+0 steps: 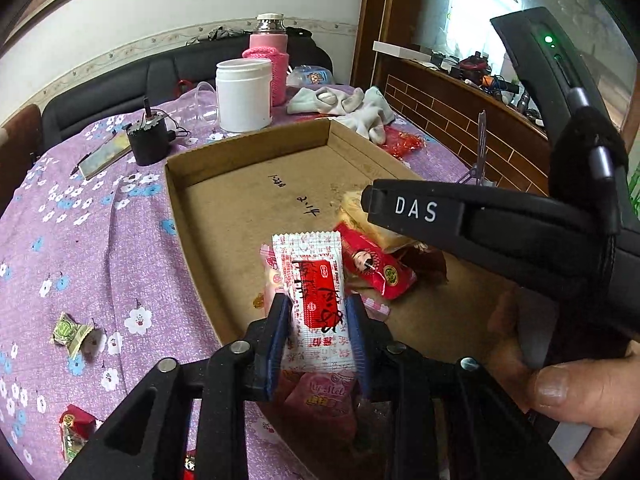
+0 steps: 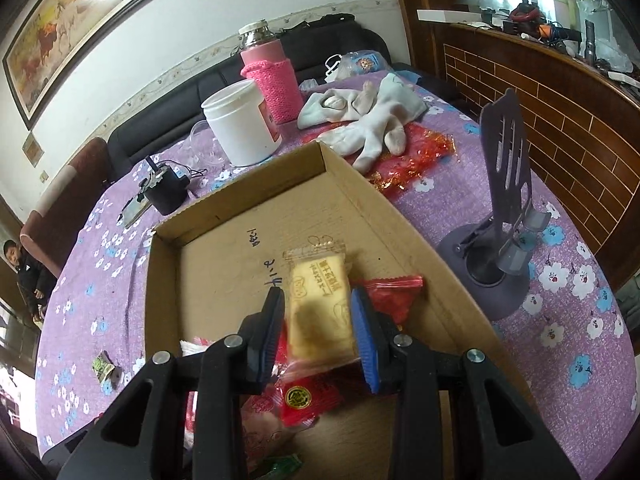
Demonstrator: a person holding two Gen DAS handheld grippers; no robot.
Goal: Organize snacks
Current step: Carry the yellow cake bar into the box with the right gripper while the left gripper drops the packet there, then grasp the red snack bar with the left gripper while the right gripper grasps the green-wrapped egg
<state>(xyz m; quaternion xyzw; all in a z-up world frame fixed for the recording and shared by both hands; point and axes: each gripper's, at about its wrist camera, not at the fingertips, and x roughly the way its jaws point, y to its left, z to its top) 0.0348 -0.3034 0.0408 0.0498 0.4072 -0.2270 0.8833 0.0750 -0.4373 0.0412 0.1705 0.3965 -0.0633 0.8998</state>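
A shallow cardboard tray point(image 1: 256, 148) point(image 2: 240, 196) lies on the purple flowered tablecloth. My left gripper point(image 1: 318, 316) is shut on a white-and-red snack packet point(image 1: 316, 292), held over the tray's near part. My right gripper point(image 2: 318, 314) is shut on a pale yellow biscuit packet point(image 2: 320, 304) above the tray. Red packets point(image 1: 376, 266) point(image 2: 308, 398) and a pink packet point(image 1: 324, 396) lie in the tray beneath. The right gripper's black body point(image 1: 500, 224) shows in the left wrist view. Loose candies point(image 1: 74, 334) point(image 2: 105, 367) lie on the cloth left of the tray.
Behind the tray stand a white jar point(image 1: 243, 94) point(image 2: 240, 124), a pink-sleeved flask point(image 1: 270, 64) point(image 2: 272, 80), a small black device point(image 1: 148, 140) and white socks point(image 2: 360, 120). A grey phone stand point(image 2: 496, 248) is right of the tray. A child point(image 2: 24, 276) stands far left.
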